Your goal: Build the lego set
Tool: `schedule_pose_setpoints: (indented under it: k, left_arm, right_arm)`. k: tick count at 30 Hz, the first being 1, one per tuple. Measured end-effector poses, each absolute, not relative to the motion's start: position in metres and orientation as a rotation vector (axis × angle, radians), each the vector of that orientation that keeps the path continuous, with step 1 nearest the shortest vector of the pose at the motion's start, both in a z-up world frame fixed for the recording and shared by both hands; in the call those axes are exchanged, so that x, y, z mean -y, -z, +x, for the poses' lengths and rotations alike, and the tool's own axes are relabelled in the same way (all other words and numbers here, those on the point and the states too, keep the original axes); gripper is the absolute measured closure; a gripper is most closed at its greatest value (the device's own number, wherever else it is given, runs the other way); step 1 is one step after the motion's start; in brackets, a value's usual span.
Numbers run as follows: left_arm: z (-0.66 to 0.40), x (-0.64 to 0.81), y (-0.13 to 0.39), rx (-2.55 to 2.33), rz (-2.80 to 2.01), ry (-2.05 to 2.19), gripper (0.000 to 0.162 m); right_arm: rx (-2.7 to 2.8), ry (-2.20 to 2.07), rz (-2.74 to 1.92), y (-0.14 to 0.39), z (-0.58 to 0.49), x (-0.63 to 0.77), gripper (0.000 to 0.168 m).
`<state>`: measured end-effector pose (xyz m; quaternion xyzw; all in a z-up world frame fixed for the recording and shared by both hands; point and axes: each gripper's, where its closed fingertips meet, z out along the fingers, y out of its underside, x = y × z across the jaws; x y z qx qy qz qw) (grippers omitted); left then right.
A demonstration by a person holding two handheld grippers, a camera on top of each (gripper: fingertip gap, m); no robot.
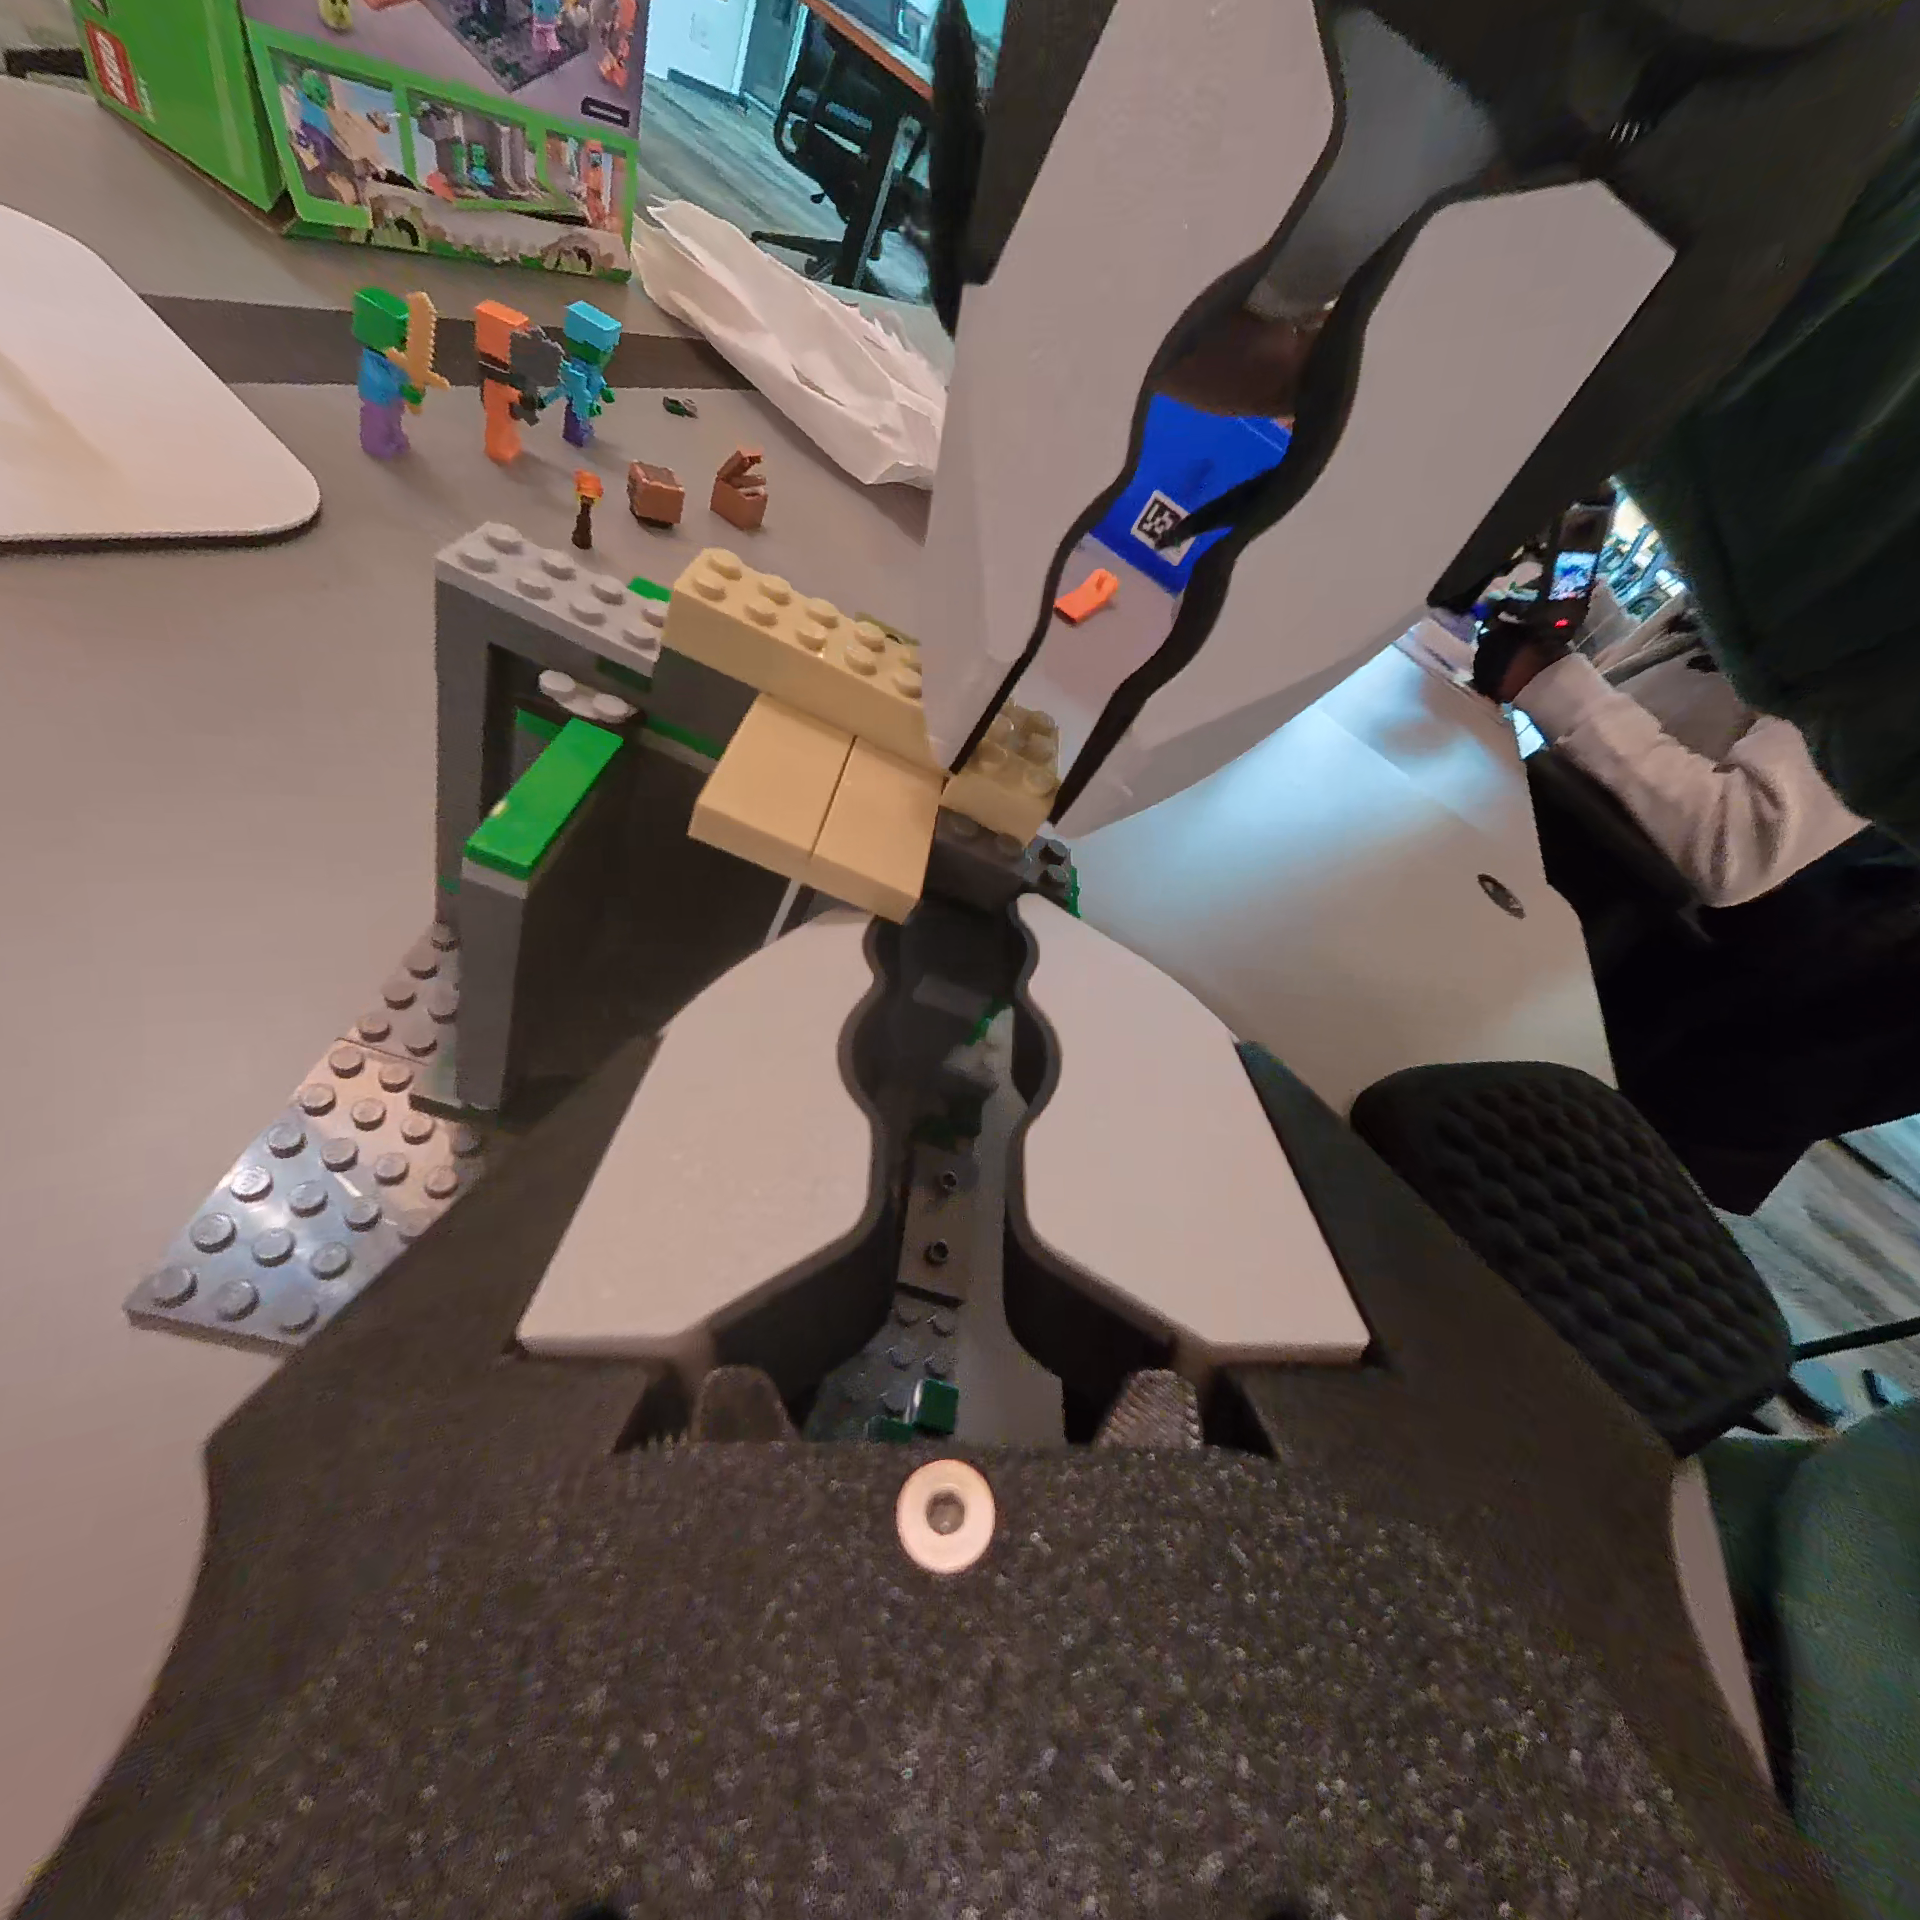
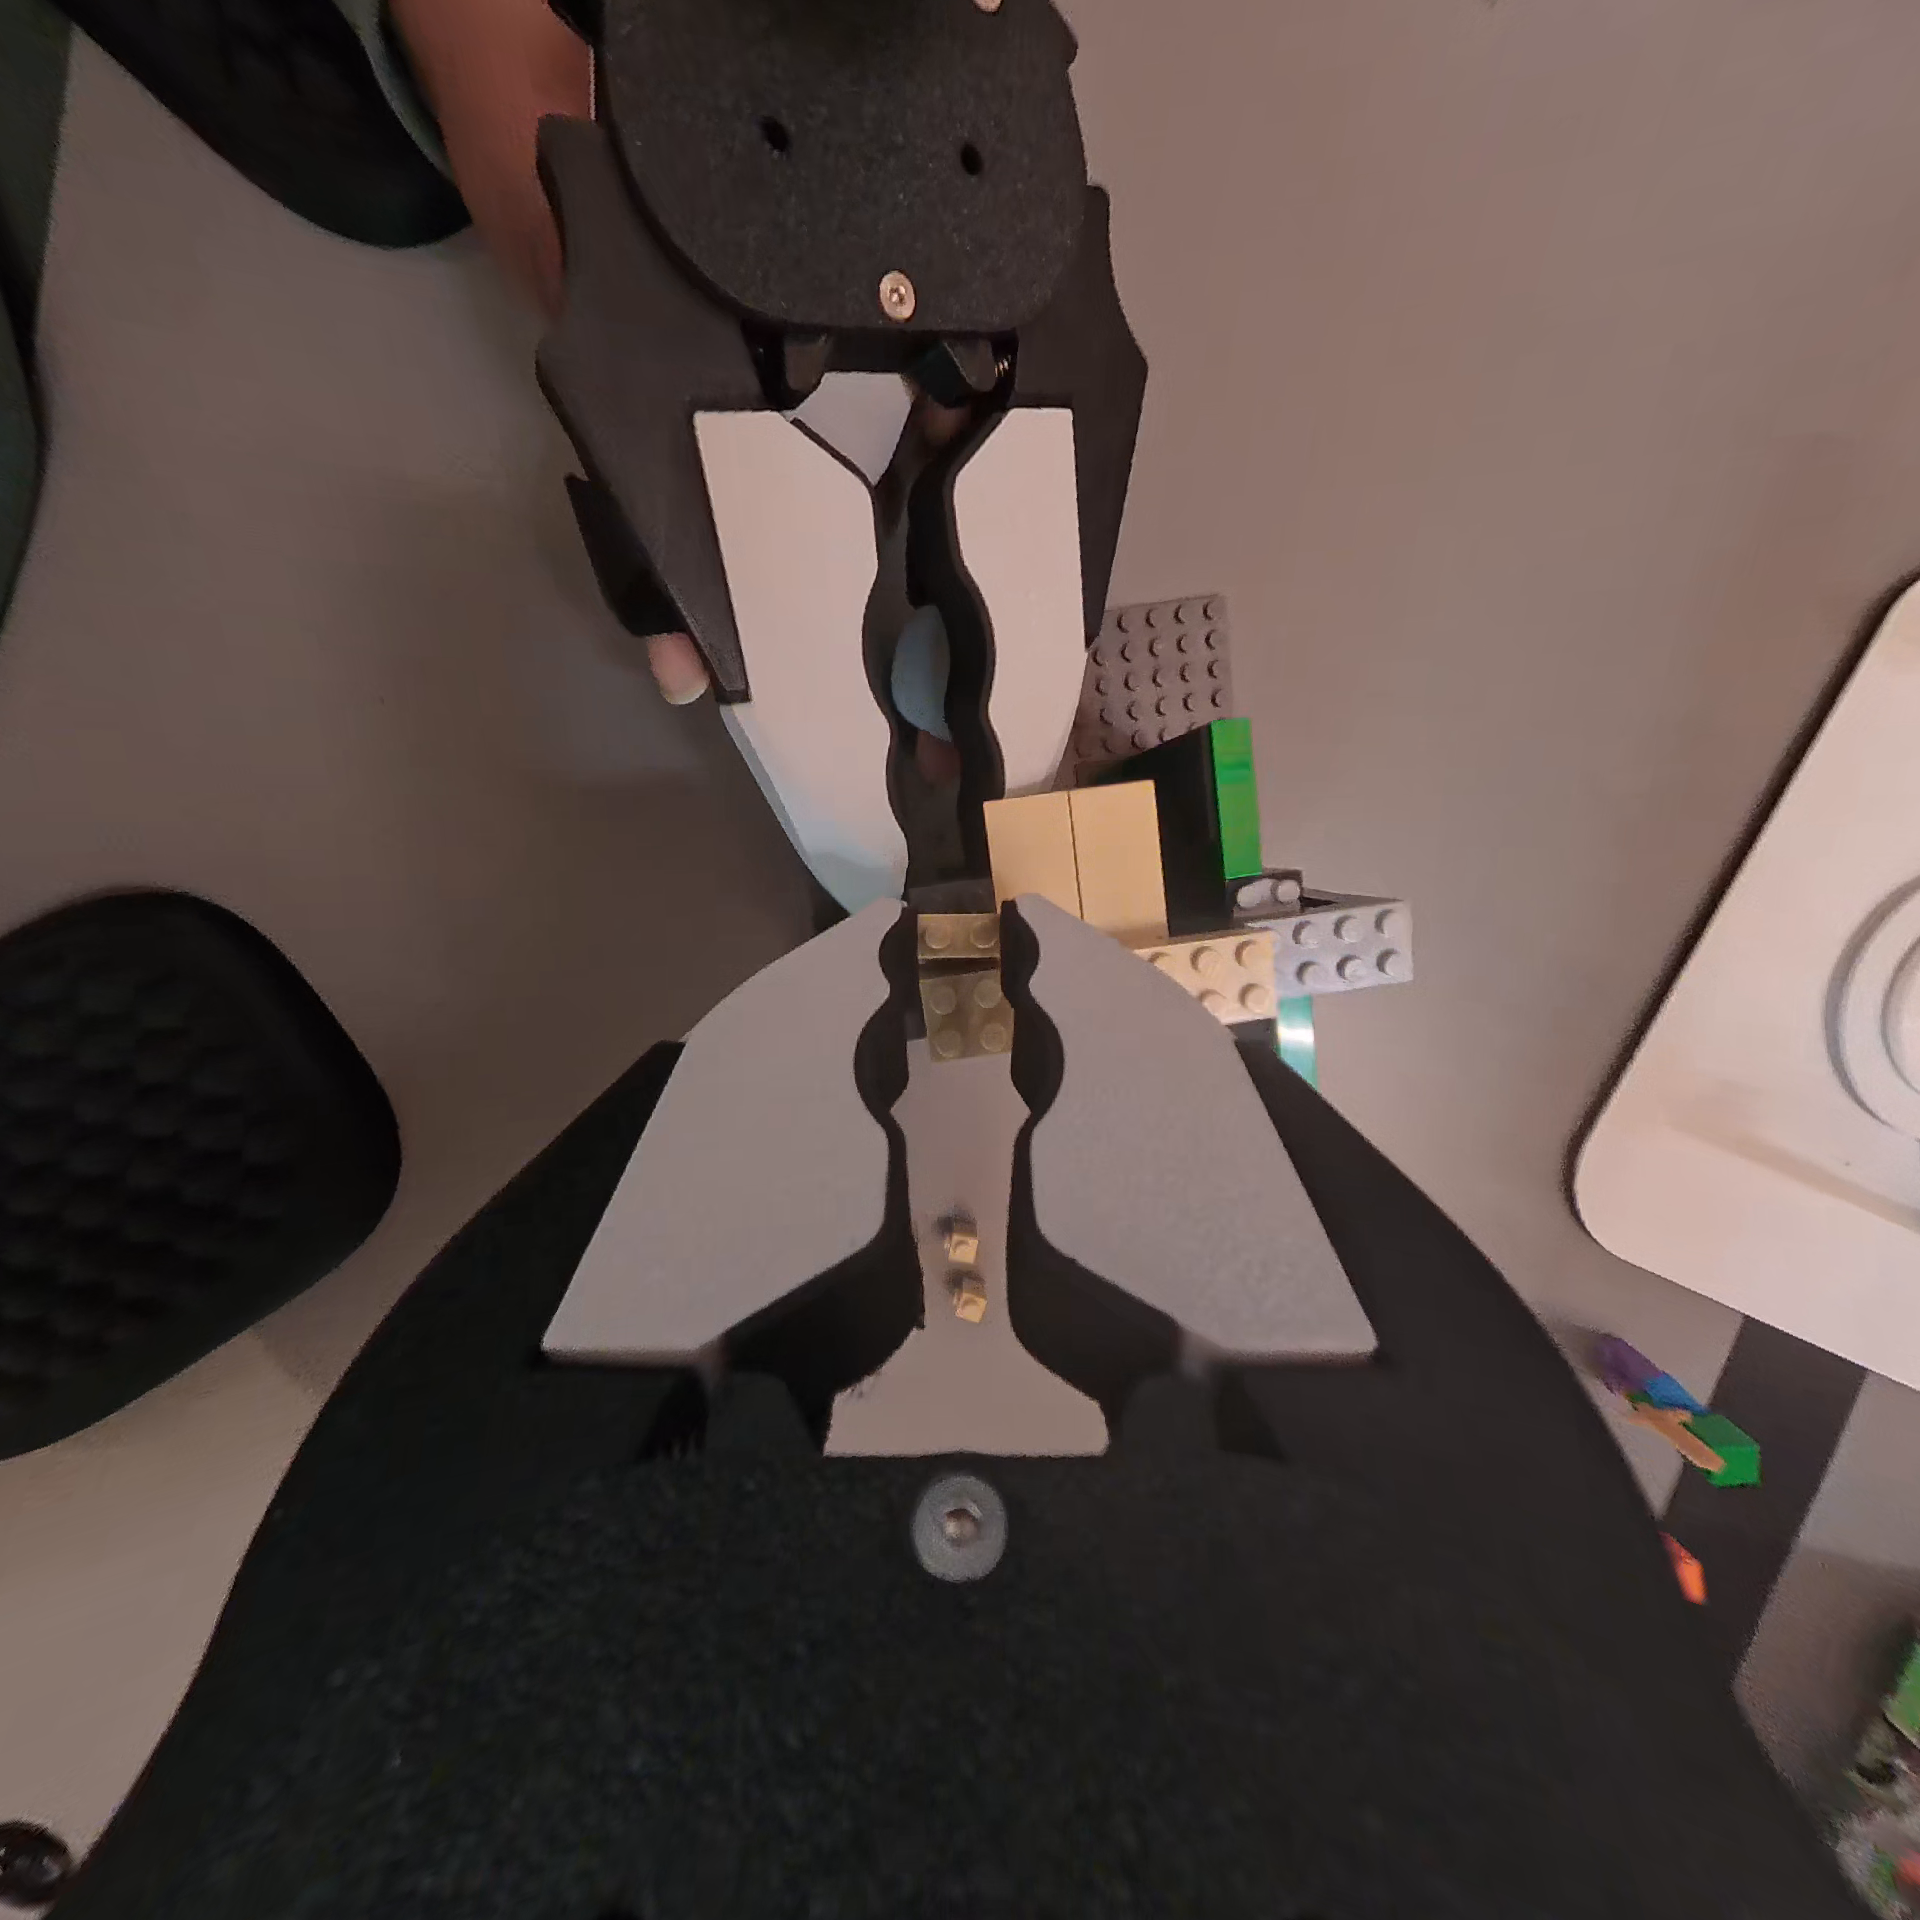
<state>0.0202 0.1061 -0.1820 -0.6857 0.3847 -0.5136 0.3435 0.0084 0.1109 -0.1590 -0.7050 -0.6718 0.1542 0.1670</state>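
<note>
Left wrist view. Our left tool point(image 1: 948, 904) is clenched on the dark column of the build point(image 1: 582, 748), which stands on its grey baseplate point(image 1: 312, 1174) on the table point(image 1: 208, 727). Our right tool point(image 1: 1003, 779) comes from above, grasping a tan brick point(image 1: 1013, 774) beside the tan tiles point(image 1: 821, 800). Risk, as we judge it: pressing off-centre could tip the overhanging tan section or snap it loose. Minifigures point(image 1: 488, 379) and small brown pieces point(image 1: 696, 488) stand well apart.

Right wrist view. Right tool point(image 2: 951, 914) pinches the tan brick point(image 2: 966, 1013); left tool point(image 2: 940, 831) faces it, tips nearly touching, so we have little room between them. Open table lies leftward; a white tray point(image 2: 1766, 1039) bounds the right. Two tiny tan studs point(image 2: 963, 1262) lie loose beneath, easily swept away.
</note>
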Motion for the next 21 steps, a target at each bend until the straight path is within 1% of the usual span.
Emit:
schedule_pose_setpoints:
  k: [17, 21]
  left_arm:
    - [0.024, -0.106, 0.181, -0.976, -1.764, 1.354, 0.145]
    - [0.024, -0.106, 0.181, -0.983, -1.763, 1.349, 0.145]
  right_arm:
    - [1.809, -0.603, -1.925, 0.156, 0.009, -0.111, 0.153]
    - [1.725, -0.688, -1.864, 0.140, 0.006, -0.109, 0.147]
